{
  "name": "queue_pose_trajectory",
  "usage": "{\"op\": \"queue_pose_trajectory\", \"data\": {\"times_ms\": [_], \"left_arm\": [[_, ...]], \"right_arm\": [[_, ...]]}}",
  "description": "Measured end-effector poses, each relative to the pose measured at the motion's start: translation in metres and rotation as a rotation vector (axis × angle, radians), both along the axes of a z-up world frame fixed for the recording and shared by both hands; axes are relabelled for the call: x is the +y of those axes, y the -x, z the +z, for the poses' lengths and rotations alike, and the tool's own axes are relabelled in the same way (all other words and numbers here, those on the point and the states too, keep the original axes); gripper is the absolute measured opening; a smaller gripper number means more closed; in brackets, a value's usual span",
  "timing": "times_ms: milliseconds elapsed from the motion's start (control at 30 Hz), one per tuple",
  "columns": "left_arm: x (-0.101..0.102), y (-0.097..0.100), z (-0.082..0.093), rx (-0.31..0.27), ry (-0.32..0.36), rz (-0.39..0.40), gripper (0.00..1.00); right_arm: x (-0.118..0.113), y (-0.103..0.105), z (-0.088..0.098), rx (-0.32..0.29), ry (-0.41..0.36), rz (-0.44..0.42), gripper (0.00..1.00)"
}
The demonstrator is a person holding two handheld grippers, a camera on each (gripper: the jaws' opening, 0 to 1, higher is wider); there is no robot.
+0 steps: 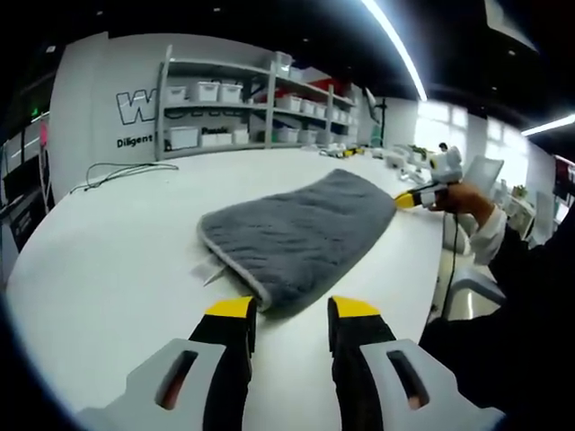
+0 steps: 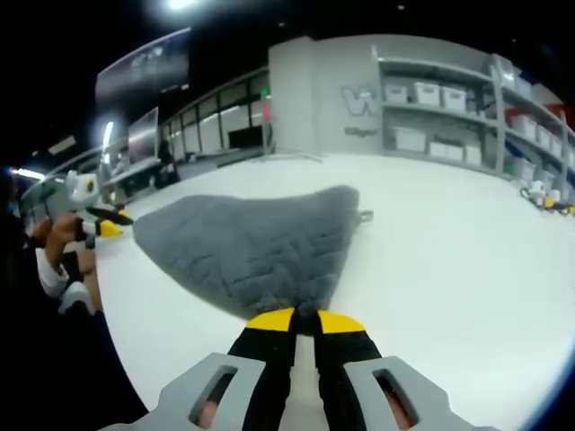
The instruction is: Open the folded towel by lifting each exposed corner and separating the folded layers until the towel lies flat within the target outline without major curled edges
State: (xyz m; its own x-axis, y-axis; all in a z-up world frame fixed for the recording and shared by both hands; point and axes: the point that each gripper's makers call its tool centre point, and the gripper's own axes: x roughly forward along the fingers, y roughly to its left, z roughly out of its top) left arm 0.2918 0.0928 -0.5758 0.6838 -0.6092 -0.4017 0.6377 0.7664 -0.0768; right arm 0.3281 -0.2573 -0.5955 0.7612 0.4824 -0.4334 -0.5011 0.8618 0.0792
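A grey quilted towel (image 1: 296, 229) lies folded on the white table (image 1: 117, 260), with a small tag sticking out at its left edge. My left gripper (image 1: 292, 310) is open, its yellow-tipped jaws standing just short of the towel's near edge with nothing between them. In the right gripper view the towel (image 2: 252, 242) spreads away from my right gripper (image 2: 296, 321), which is shut on its near corner. The right gripper (image 1: 409, 199) also shows at the towel's far right corner in the left gripper view, held by a hand. The left gripper (image 2: 110, 226) appears beside the towel's far left corner.
Shelves with white bins (image 1: 234, 108) stand behind the table, and a loose cable (image 1: 117, 171) lies at its far left. The person's dark sleeve (image 1: 530, 269) is past the table's right edge. Small items (image 2: 548, 199) sit near the right rim in the right gripper view.
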Motion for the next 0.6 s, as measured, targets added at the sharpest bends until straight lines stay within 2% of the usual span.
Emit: {"op": "queue_pose_trajectory", "data": {"times_ms": [433, 600], "left_arm": [[0.0, -0.004, -0.0033, 0.002, 0.007, 0.005, 0.34], [-0.0024, -0.0068, -0.0032, -0.003, 0.039, 0.007, 0.33]], "right_arm": [[0.0004, -0.0003, 0.0, -0.002, 0.001, 0.0, 0.04], [0.0008, -0.0004, 0.0002, -0.003, 0.002, 0.0, 0.04]]}}
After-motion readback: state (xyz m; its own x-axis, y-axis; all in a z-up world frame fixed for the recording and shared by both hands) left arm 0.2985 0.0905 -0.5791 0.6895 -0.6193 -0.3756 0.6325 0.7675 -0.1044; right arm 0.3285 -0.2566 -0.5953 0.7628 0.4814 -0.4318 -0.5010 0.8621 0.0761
